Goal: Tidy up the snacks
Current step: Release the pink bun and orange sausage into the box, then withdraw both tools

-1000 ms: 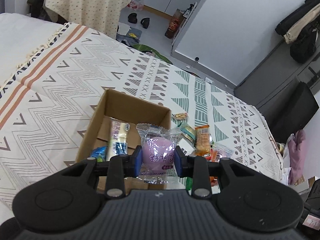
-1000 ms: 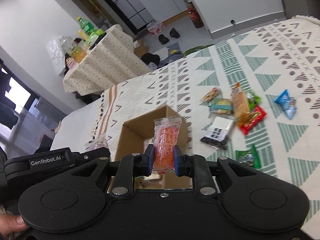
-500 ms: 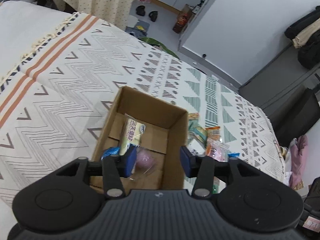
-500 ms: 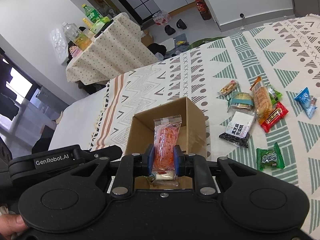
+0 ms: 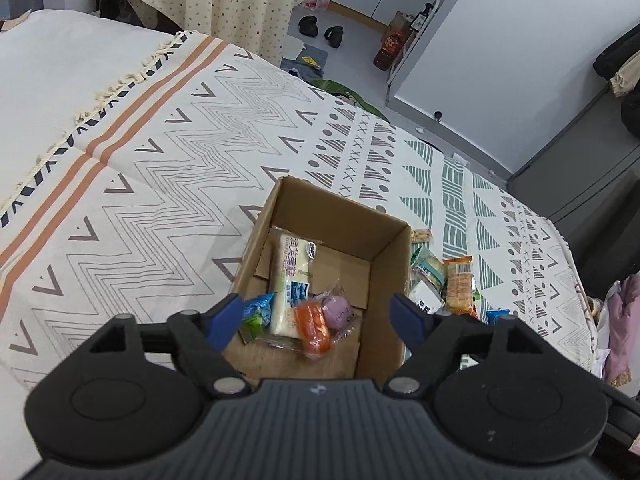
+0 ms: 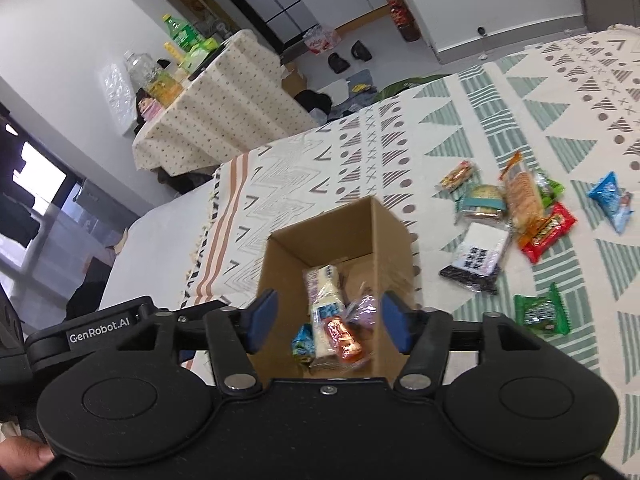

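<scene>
An open cardboard box [image 5: 344, 216] [image 6: 392, 232] sits on the patterned bedspread. Inside lie a long white snack pack [image 5: 291, 276] [image 6: 326, 292], a purple round snack [image 5: 337, 310] [image 6: 366, 308], an orange snack [image 5: 314, 328] [image 6: 344, 340] and a blue-green packet [image 5: 256, 312] [image 6: 302, 340]. My left gripper [image 5: 318, 322] hangs open above the box's near end, holding nothing. My right gripper [image 6: 327, 326] is also open over the box, empty. Several loose snacks lie to the right of the box: a black-and-white pack [image 6: 478, 258], a red pack [image 6: 550, 232], a green pack [image 6: 540, 314], a blue pack [image 6: 612, 200].
The bedspread [image 5: 140, 184] stretches wide to the left of the box. Beyond the bed's far edge are a cloth-covered table [image 6: 216, 116] with bottles, shoes on the floor [image 5: 320, 32] and a white door. A hand [image 6: 24, 456] grips the left gripper's handle.
Both grippers opened. The purple snack dropped from the left gripper into the box, then the orange snack dropped from the right gripper into the box.
</scene>
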{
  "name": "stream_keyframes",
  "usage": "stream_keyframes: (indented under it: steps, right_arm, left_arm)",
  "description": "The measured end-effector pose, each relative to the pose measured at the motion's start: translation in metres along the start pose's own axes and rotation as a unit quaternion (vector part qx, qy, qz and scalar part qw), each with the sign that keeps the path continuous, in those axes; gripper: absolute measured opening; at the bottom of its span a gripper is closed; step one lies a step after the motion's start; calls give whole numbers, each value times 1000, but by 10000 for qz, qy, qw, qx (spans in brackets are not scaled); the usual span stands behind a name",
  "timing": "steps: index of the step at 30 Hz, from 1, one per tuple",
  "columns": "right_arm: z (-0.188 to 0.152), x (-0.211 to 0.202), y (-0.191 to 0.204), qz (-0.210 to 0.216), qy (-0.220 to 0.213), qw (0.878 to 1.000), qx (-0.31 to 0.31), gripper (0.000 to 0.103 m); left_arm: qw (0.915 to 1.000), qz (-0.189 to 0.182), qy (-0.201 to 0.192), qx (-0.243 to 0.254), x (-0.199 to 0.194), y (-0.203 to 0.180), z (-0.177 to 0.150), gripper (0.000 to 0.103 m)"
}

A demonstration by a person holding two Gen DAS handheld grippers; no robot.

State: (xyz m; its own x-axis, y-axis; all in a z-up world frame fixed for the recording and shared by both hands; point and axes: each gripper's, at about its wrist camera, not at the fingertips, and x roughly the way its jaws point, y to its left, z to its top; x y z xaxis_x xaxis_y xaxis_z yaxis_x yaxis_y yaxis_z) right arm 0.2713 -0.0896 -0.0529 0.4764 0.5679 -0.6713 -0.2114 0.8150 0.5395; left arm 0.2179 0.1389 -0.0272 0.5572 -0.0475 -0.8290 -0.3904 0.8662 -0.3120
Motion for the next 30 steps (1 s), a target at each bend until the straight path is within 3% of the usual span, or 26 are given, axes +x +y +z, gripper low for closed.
stream_keyframes:
  steps: [16,26,30]
  right_arm:
    - [-7,-48,-53,-278,-385,9987,158,85]
    - [-11,-80,-85,-497,-648,9965,164,103]
    - [-16,-92,-99,-585,-737,9953,211,103]
  left_arm:
    - [9988,-11,40,481,-5,-55,-31,86]
    - [9994,-168,50,282,-9,-82,-54,91]
    - [9994,-195,90,260,-9,-93,-64,91]
